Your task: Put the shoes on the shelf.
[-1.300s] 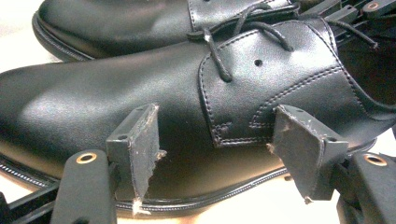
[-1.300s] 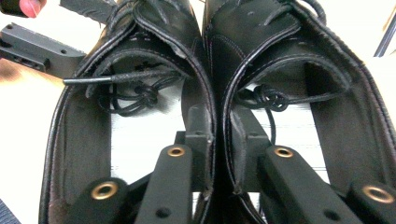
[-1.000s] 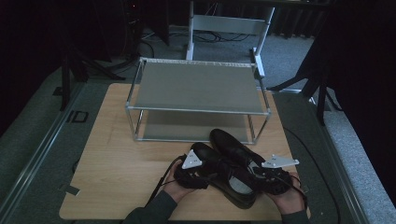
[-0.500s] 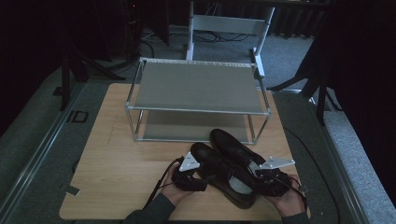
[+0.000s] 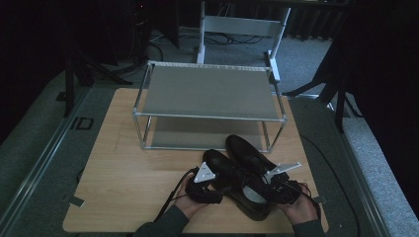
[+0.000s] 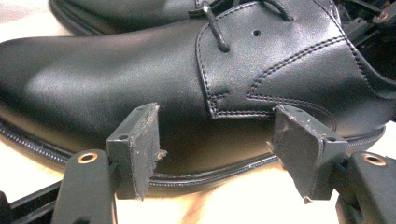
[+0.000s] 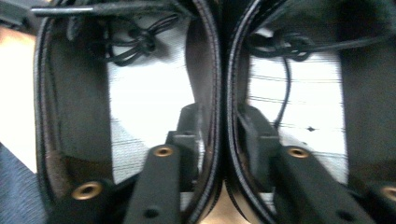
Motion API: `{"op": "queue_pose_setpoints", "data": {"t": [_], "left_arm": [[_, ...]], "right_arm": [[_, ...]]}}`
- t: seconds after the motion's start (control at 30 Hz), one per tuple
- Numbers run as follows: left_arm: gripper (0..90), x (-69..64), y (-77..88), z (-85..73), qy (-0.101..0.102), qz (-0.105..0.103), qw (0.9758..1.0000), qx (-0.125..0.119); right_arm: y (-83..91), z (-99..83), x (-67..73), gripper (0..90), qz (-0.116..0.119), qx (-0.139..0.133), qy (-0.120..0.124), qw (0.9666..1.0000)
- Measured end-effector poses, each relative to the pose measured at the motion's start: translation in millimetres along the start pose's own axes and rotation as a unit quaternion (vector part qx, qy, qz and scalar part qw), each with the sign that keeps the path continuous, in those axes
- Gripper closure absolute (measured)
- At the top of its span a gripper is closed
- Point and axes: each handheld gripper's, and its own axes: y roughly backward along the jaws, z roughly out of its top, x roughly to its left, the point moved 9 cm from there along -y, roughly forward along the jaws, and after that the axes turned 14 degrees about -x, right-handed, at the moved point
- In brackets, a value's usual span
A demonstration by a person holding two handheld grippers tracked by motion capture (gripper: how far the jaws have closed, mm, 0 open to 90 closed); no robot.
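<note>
Black leather lace-up shoes (image 5: 242, 175) lie side by side at the wooden table's (image 5: 123, 182) near edge, before a grey metal two-shelf rack (image 5: 210, 94). The left gripper (image 6: 219, 154) stands open beside the left shoe. The right gripper (image 7: 223, 140) has just been closing and pinches both inner heel walls together. One smooth wall could slip out on lifting. The room is dark, the floor grey.

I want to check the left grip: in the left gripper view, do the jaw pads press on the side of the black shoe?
No: the left gripper stands open, and the shoe lies just beyond its pads without touching them.
</note>
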Motion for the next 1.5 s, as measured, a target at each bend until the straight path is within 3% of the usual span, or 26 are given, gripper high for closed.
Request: {"op": "queue_pose_setpoints", "data": {"t": [0.17,0.33,0.63,0.87,1.07,1.5], "left_arm": [[33.0,1.5,0.7,0.0,0.005,0.004,1.0,-0.002],[33.0,4.0,5.0,2.6,0.009,0.006,0.9999,-0.007],[33.0,16.5,24.5,9.5,0.015,0.024,0.9993,-0.026],[33.1,27.8,37.2,20.2,0.024,0.038,0.998,-0.044],[33.2,33.6,42.1,22.2,0.022,0.047,0.9976,-0.046],[33.5,43.5,50.2,22.7,0.021,0.062,0.9968,-0.045]], "right_arm": [[-0.1,1.3,-2.2,78.8,0.0,-0.004,-0.021,0.9998],[0.3,2.2,-2.3,79.9,-0.01,-0.027,-0.033,0.999],[0.3,9.4,3.8,80.4,-0.013,-0.063,-0.056,0.9964],[-2.1,19.5,3.2,80.5,-0.028,-0.084,-0.061,0.9942],[-0.4,29.8,2.8,80.3,-0.027,-0.092,-0.059,0.9936],[-20.8,55.8,4.6,80.3,-0.03,-0.107,-0.066,0.9917]]}}
